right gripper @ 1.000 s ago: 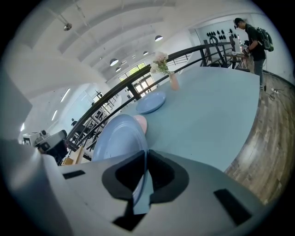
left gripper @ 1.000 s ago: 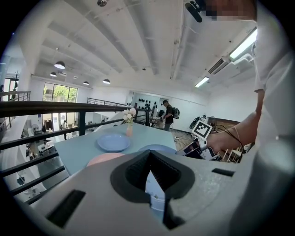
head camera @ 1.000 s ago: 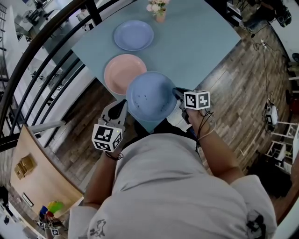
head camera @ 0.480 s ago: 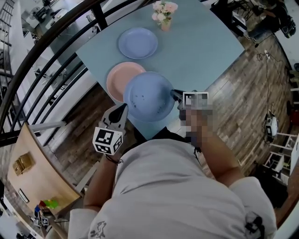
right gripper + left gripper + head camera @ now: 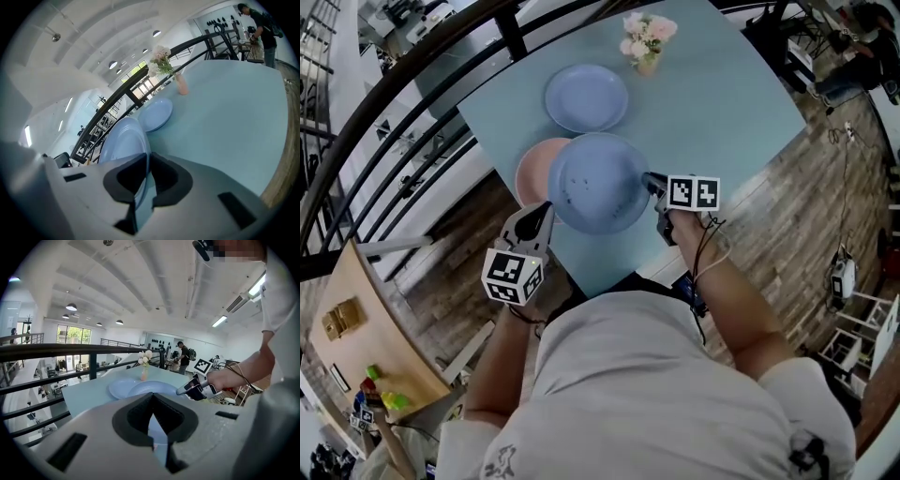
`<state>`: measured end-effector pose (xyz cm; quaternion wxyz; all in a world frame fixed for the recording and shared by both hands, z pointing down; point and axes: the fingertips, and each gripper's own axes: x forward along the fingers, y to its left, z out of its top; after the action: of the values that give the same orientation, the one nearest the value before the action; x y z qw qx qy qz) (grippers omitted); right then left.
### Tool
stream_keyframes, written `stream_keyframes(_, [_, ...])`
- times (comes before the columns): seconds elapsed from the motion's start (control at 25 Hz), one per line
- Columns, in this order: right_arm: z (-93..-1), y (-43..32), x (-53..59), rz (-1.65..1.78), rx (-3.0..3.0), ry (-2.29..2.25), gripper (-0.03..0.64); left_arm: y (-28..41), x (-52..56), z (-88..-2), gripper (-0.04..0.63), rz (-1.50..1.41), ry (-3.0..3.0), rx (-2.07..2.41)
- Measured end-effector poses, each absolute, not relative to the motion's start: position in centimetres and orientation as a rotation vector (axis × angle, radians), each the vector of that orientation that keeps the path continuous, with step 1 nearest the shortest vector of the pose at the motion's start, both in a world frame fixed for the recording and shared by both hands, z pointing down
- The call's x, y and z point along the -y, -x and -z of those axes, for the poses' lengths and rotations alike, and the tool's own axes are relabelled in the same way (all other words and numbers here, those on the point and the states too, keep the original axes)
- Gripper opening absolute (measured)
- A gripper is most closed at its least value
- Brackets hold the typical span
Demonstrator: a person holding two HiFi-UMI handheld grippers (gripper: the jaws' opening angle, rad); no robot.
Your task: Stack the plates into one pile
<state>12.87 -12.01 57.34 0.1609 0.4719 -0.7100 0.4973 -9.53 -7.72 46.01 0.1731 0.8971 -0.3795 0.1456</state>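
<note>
Above teal table (image 5: 722,103), right gripper (image 5: 649,180) holds blue plate (image 5: 595,183) face up

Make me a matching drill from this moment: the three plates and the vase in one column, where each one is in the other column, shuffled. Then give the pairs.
Things:
1. pink plate
2. vase of flowers
3. blue plate nearer the person
4. blue plate farther away

Places:
A. gripped at its rim by the right gripper
B. lying flat on the table, fully in view
C. partly hidden by another plate in the head view
D. standing upright near the table's far edge

Pairs: 1-C, 2-D, 3-A, 4-B
</note>
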Motion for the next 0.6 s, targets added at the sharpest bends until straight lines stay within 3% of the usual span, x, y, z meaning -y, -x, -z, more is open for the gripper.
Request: stream_keyframes(0.6, [-59.4, -13.5, 23.7, -1.552, 2.015, -1.428, 0.041, 8.8, 16.0, -47.9, 0.005, -0.472, -2.53, 1.114])
